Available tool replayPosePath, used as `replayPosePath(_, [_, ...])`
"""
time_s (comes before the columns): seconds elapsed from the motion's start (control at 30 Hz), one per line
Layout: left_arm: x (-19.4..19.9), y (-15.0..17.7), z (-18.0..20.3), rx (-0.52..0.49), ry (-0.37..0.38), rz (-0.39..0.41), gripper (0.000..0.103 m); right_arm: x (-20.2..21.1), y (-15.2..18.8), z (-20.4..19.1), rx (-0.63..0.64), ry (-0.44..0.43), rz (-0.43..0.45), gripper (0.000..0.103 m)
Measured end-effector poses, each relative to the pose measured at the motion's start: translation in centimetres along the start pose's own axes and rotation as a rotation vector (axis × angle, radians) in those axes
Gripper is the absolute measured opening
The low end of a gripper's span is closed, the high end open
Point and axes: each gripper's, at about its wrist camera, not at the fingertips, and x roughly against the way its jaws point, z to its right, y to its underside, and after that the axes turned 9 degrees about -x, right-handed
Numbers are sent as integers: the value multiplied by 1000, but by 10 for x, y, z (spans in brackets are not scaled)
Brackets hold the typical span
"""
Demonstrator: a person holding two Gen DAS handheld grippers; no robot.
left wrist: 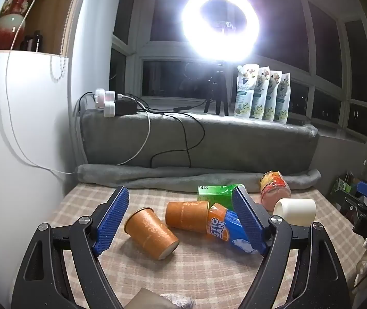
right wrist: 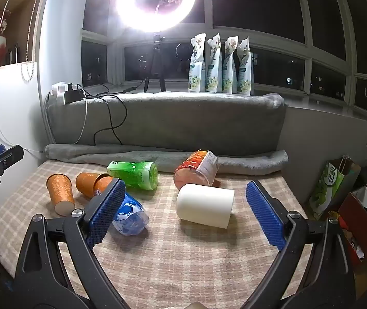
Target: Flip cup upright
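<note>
Three cups lie on their sides on the checked tablecloth (right wrist: pixel 183 257). The white cup (right wrist: pixel 205 204) rests just ahead of my right gripper (right wrist: pixel 185 183), which is open with nothing between its pads. Two orange paper cups (left wrist: pixel 151 233) (left wrist: pixel 187 215) lie between and just beyond the pads of my left gripper (left wrist: pixel 181 193), also open and holding nothing. In the left wrist view the white cup (left wrist: pixel 295 211) shows beyond the right finger. The orange cups (right wrist: pixel 61 191) (right wrist: pixel 88 182) sit far left in the right wrist view.
A blue and orange bottle (left wrist: pixel 224 228), a green can (right wrist: pixel 134 175) and a red-labelled jar (right wrist: pixel 196 171) lie among the cups. A rolled grey blanket (right wrist: pixel 157 157) bounds the table's back, a white wall (left wrist: pixel 16 141) its left. Bags (right wrist: pixel 325 182) stand past the right edge.
</note>
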Motion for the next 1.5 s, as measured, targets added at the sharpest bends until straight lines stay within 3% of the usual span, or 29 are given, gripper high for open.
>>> replayPosePath(1.5, [4,-7,1,-3,6,12,82,0,-3,2,-1,0,12,97])
